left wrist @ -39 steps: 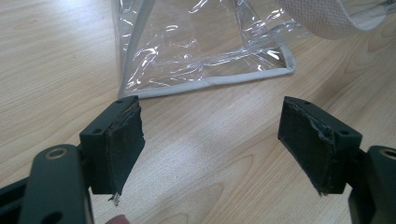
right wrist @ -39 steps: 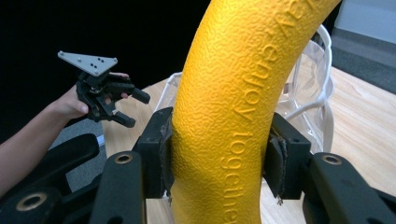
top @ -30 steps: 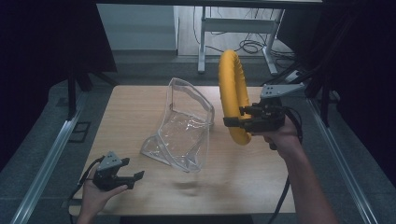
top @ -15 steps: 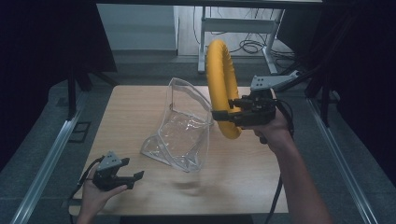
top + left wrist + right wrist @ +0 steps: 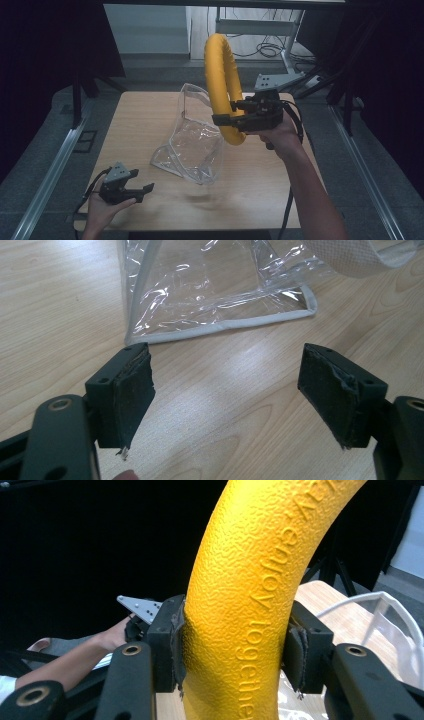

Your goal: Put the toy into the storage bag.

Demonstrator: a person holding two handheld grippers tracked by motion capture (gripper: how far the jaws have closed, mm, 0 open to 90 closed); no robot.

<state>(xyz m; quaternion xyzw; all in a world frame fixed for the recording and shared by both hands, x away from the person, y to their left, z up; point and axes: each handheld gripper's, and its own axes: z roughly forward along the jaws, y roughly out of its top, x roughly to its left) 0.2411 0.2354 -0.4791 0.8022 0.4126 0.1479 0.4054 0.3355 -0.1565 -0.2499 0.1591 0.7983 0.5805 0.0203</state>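
A thick yellow foam ring [image 5: 221, 85] stands upright in the air above the table, and my right gripper [image 5: 231, 121] is shut on its lower part. In the right gripper view both pads squeeze the yellow ring [image 5: 250, 605], which bears raised lettering. A clear plastic bag [image 5: 192, 135] with a grey rim stands open on the wooden table [image 5: 140, 110], just left of and below the ring. My left gripper [image 5: 141, 190] rests near the table's front left corner, open and holding nothing. In the left gripper view the clear bag [image 5: 210, 285] lies beyond the open left gripper [image 5: 225, 390].
Metal rails [image 5: 55, 165] run along both sides of the table. A metal stand and cables [image 5: 260, 35] sit on the floor behind it. A white mesh edge [image 5: 360, 257] shows at the top right of the left gripper view.
My right gripper has carried the yellow ring left and upward, closer to the bag's open top. The left gripper and the bag have stayed where they were.
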